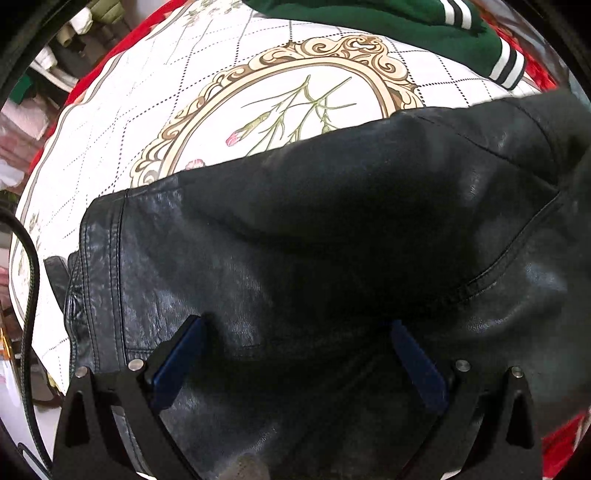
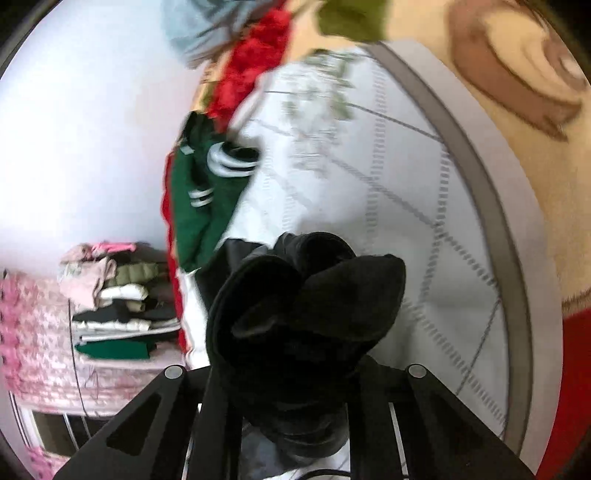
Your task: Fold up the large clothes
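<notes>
A black leather jacket (image 1: 332, 229) lies spread on the white quilted bed cover (image 1: 184, 96) and fills the lower half of the left wrist view. My left gripper (image 1: 295, 347) is open just above it, its blue-padded fingers (image 1: 177, 362) wide apart over the leather. My right gripper (image 2: 295, 332) is shut on a bunched black part of the jacket (image 2: 306, 302), held above the cover; the bunch hides its fingertips. The right wrist view is tilted and blurred.
A green garment with white stripes (image 1: 424, 33) lies at the far edge of the cover, also in the right wrist view (image 2: 199, 199). A stack of folded clothes (image 2: 114, 310) sits beyond the bed. A red blanket (image 1: 107, 62) borders the cover. A black cable (image 1: 33, 302) hangs at left.
</notes>
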Available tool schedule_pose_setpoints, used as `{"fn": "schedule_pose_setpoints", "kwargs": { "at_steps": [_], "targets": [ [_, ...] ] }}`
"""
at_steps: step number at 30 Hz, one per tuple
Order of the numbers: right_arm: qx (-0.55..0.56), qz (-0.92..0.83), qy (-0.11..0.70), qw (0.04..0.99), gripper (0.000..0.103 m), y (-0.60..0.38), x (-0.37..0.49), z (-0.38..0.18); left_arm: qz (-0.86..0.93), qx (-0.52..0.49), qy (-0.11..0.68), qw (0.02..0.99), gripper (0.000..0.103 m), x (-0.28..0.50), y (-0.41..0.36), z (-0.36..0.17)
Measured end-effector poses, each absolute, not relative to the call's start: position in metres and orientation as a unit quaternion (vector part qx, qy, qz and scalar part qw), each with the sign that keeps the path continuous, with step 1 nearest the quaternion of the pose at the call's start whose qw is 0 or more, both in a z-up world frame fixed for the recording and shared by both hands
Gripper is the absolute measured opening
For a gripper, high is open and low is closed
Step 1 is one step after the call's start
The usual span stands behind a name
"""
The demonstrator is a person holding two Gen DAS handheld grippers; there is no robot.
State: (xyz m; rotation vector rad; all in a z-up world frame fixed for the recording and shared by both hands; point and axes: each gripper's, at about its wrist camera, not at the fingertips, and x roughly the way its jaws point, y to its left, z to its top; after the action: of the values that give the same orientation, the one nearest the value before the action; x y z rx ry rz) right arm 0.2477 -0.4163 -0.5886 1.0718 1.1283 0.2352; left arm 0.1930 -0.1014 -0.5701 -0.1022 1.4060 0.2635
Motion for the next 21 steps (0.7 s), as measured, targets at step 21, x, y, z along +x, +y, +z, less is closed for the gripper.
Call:
{"fn": "schedule_pose_setpoints", "kwargs": {
  "at_steps": [21],
  "targets": [
    [0.283,0.283,0.535,0.744,0.014,-0.221,0.236,-0.429,0.208,-0.16,0.593,0.761,0.103,0.137,0.018,-0.514]
  ]
}}
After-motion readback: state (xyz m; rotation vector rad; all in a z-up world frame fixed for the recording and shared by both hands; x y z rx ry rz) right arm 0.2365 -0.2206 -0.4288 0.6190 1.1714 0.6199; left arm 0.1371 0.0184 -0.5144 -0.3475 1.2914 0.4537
